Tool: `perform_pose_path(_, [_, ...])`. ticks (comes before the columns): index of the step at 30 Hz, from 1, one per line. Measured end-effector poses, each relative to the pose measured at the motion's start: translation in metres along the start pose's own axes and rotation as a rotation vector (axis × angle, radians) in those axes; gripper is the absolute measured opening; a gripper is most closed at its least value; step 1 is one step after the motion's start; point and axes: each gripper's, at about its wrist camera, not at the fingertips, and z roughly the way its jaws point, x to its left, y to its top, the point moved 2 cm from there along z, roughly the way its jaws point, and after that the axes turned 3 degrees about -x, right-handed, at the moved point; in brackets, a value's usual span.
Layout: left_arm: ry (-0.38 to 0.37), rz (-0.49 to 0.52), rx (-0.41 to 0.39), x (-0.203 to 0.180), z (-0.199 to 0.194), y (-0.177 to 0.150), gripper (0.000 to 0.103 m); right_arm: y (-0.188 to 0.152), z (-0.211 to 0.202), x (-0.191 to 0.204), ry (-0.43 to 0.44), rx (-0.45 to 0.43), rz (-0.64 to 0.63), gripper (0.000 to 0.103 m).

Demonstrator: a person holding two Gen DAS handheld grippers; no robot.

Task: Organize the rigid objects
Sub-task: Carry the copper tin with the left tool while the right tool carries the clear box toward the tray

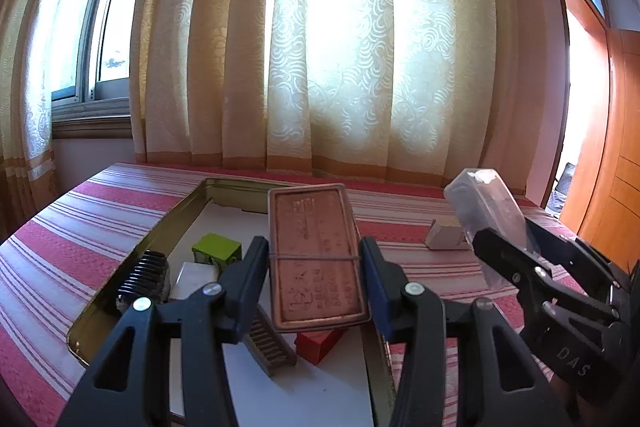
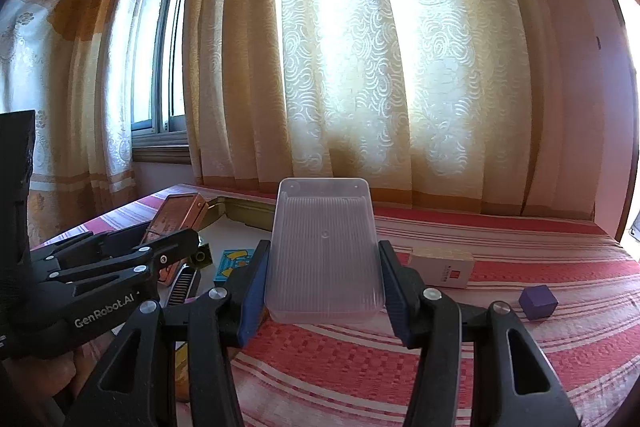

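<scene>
Pointing lengthwise away, copper tin (image 1: 316,259) fills left gripper (image 1: 316,279).

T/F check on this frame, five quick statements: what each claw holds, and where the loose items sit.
1. The left claw is shut on the copper tin. True.
2. The right claw is open, holding nothing. False: it is shut on a clear plastic box.
3. The purple cube lies in the tray. False: it sits on the striped tablecloth.
4. The green cube sits inside the metal tray. True.
5. The red block lies in the tray. True.
</scene>
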Motion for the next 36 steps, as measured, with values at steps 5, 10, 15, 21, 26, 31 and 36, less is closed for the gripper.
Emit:
perform_pose_path(5, [0.002,-0.001,0.000,0.002,-0.001,0.000,0.047,0.000,0.002,0.005,0.011,0.000,-0.004,0.054])
perform_pose_path(10, [0.004,-0.003,0.001,0.008,-0.002,0.000,0.047,0.000,0.002,0.010,0.021,-0.001,-0.009,0.054])
perform_pose_path(15, [0.007,-0.005,0.003,0.013,-0.002,0.000,0.047,0.000,0.002,0.015,0.032,-0.001,-0.013,0.054])
perform_pose_path(21, [0.014,-0.010,0.003,0.017,-0.002,0.001,0.047,0.000,0.003,0.021,0.046,0.002,-0.018,0.054])
perform_pose_path(26, [0.021,-0.014,0.006,0.021,-0.003,0.002,0.047,-0.001,0.005,0.026,0.058,0.005,-0.022,0.054])
perform_pose_path(31, [0.029,-0.015,0.012,0.028,-0.001,0.003,0.047,-0.001,0.007,0.033,0.075,0.012,-0.026,0.054])
perform_pose_path(36, [0.038,-0.017,0.022,0.035,0.001,0.004,0.047,0.000,0.013,0.042,0.095,0.025,-0.041,0.054])
